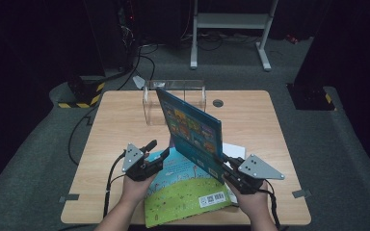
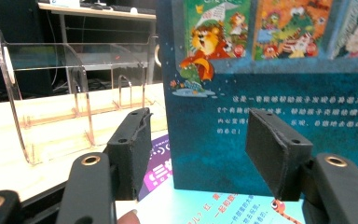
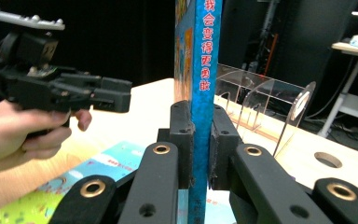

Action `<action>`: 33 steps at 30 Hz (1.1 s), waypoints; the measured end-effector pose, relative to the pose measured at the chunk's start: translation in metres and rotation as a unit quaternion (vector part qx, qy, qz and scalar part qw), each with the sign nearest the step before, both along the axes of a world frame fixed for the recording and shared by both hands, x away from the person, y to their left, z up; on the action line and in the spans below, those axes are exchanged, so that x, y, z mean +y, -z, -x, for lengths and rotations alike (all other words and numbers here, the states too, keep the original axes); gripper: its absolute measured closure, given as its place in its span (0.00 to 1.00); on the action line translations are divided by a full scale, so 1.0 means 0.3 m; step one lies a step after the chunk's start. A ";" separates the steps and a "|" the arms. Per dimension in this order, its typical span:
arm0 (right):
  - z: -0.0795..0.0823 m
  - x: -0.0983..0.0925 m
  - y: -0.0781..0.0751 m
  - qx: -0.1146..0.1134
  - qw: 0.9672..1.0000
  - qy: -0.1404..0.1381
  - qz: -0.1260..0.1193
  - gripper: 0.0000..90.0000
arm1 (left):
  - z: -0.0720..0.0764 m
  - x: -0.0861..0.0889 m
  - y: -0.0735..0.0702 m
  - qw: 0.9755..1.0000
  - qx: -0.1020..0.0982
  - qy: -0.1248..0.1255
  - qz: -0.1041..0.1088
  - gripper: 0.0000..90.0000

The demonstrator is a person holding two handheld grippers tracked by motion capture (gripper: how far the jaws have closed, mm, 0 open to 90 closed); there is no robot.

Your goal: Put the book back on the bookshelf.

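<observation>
Here we have the right tongs [image 3: 200, 140] clenched on the spine of the blue picture book [image 1: 192, 127], which stands upright above a second book [image 1: 185, 192] lying flat on the worktop [image 1: 120, 125]. The left tongs [image 2: 196, 149] stand released, apart from the cover. We judge the blue picture book thin, light and fairly stiff, with a glossy cover that could slip; gripping near the spine looks best. Farther off waits the clear acrylic rack [image 1: 173, 94].
</observation>
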State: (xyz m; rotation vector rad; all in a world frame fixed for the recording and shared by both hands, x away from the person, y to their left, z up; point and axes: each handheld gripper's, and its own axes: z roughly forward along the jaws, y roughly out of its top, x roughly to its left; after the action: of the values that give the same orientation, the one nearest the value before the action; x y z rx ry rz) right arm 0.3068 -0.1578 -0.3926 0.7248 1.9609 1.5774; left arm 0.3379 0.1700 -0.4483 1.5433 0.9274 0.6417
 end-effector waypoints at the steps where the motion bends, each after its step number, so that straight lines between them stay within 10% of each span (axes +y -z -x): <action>1: 0.003 0.007 0.000 0.003 1.000 0.008 -0.004 0.93 | 0.002 0.001 -0.002 1.000 -0.001 0.001 -0.004 0.45; 33: 0.044 0.332 0.088 -0.033 0.994 0.102 -0.015 0.92 | 0.120 -0.160 -0.310 0.998 -0.032 0.042 0.023 0.18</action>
State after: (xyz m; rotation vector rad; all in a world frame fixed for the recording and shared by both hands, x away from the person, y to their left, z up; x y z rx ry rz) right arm 0.2935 -0.0583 -0.4190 0.8449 1.7596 1.4913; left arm 0.3019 0.1221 -0.3552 1.5040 0.8187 0.6029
